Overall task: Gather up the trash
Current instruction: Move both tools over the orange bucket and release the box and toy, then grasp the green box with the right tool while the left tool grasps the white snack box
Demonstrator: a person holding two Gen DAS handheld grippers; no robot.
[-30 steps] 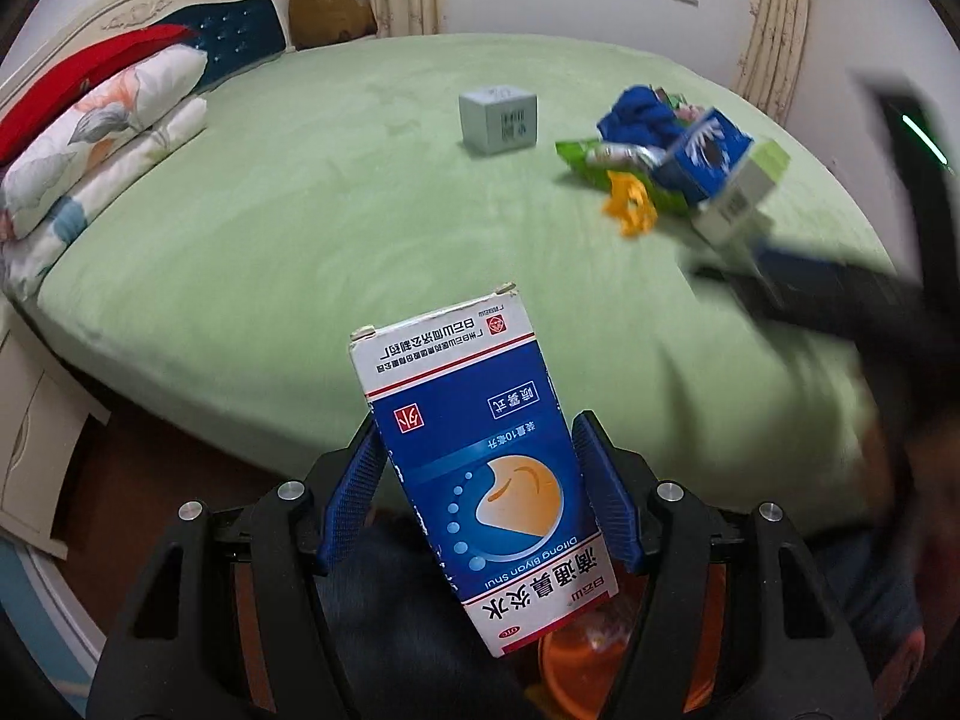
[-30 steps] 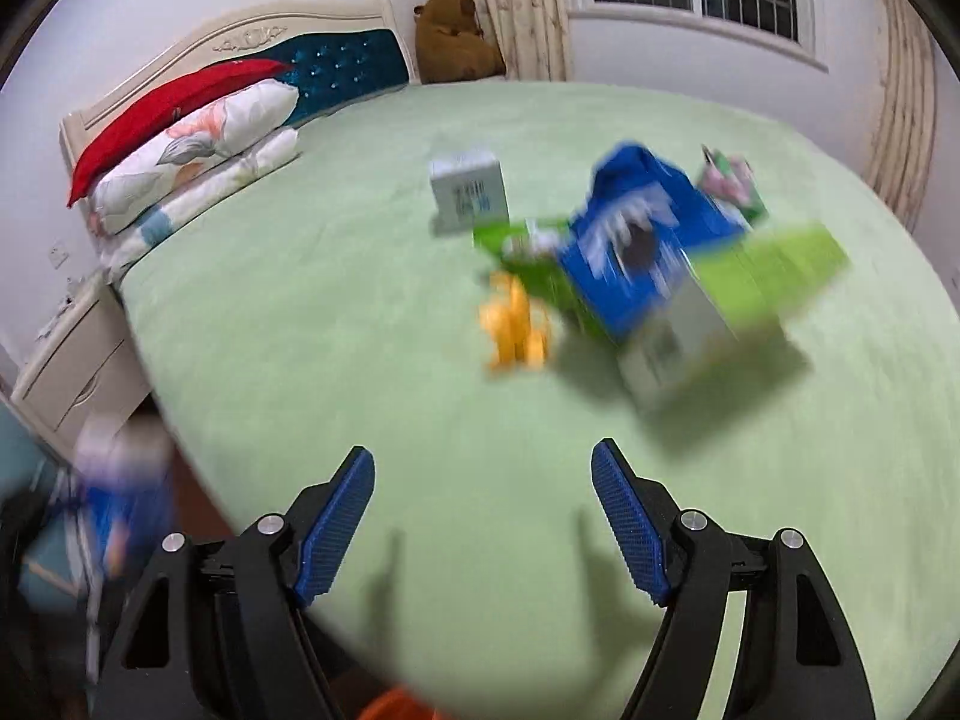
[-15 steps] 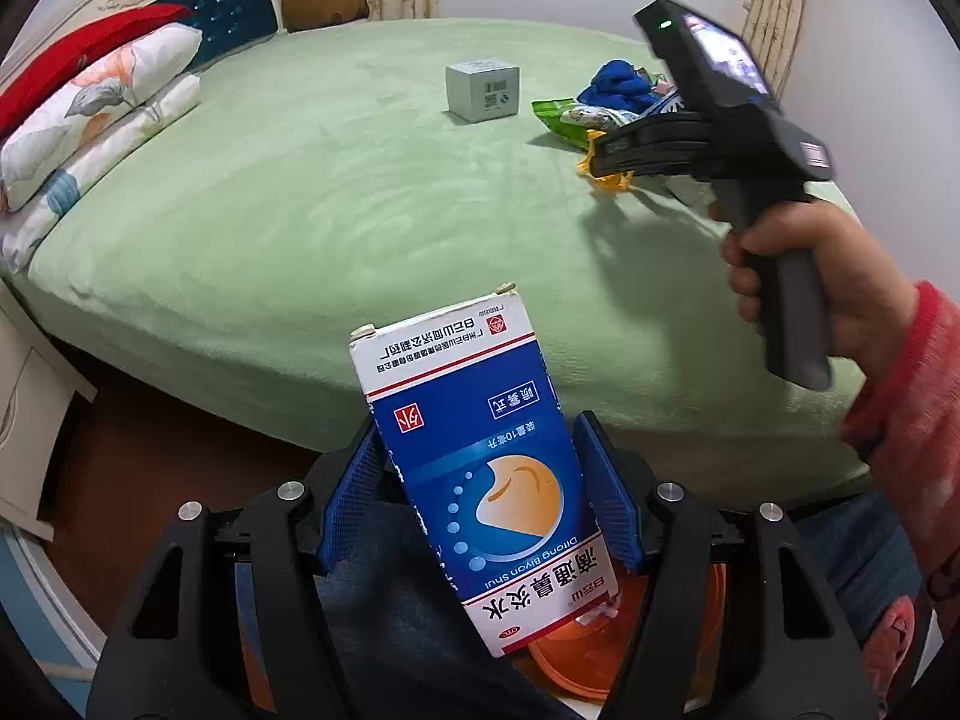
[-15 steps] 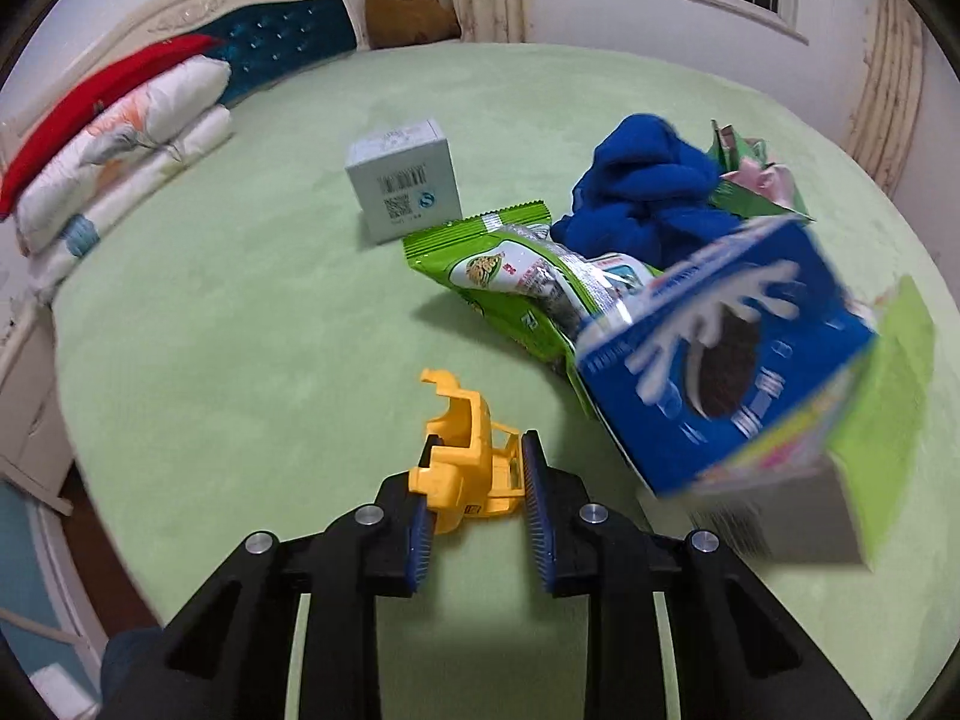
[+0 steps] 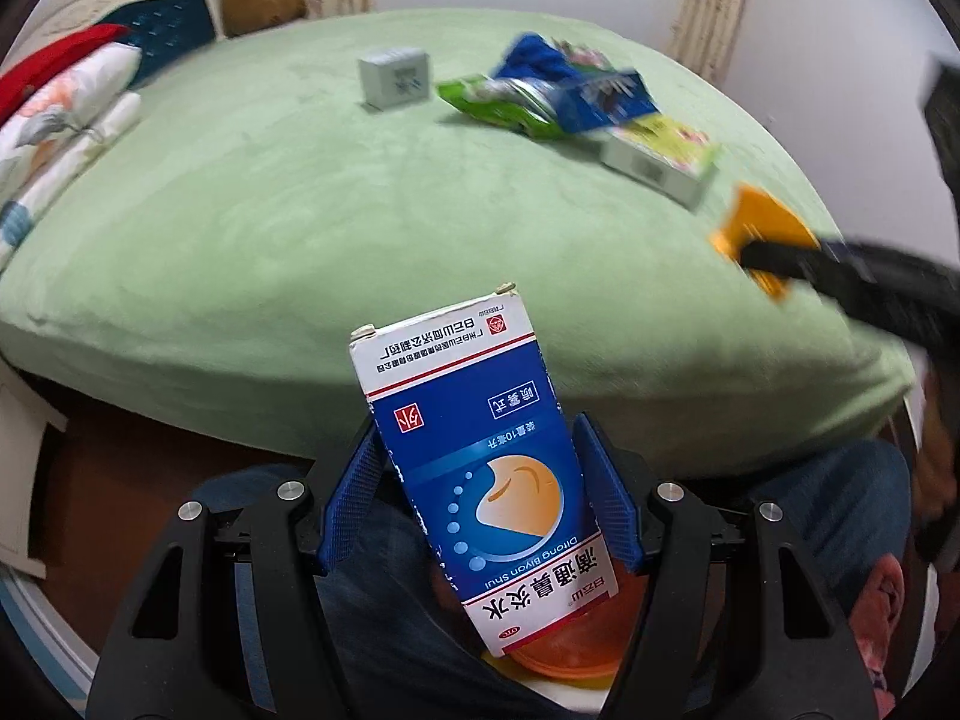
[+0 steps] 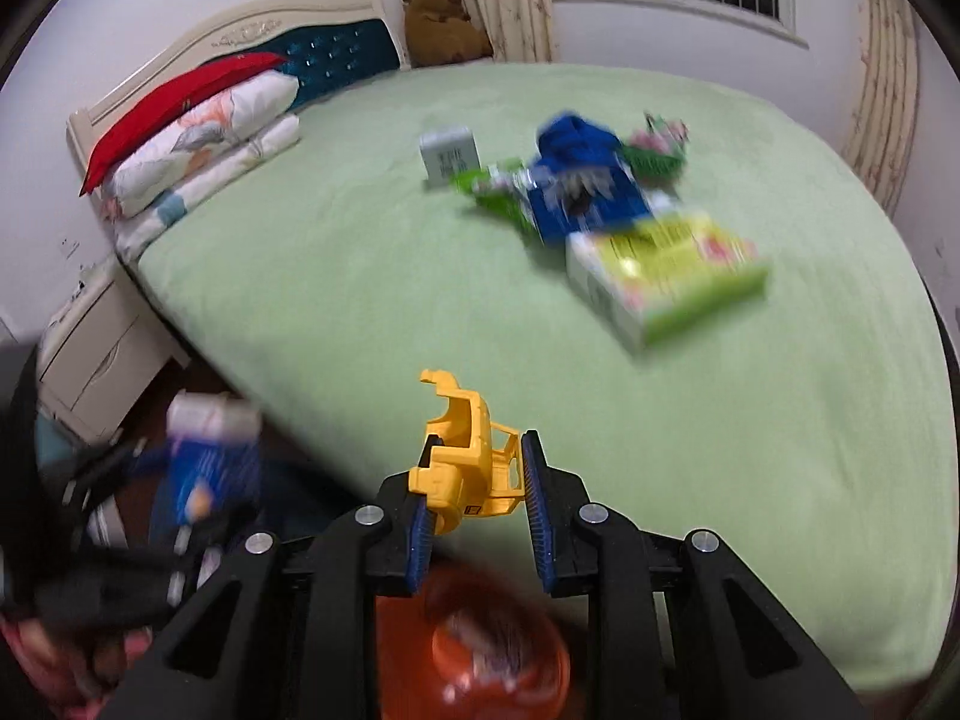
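My left gripper is shut on a blue and white medicine box, held upright in front of the bed above an orange bin. My right gripper is shut on a yellow plastic toy piece, lifted over the bed's near edge above the orange bin. The toy piece also shows blurred in the left wrist view. On the green bed lie a green snack bag, a blue biscuit box, a yellow-green box and a small grey box.
A blue cloth lies behind the trash pile. Pillows and a headboard are at the bed's far left, a teddy bear at the back. A white bedside cabinet stands left of the bed. The person's legs are below the grippers.
My right gripper has lifted the yellow toy piece off the bed and pulled back toward the orange bin. My left gripper still holds the medicine box in the same place.
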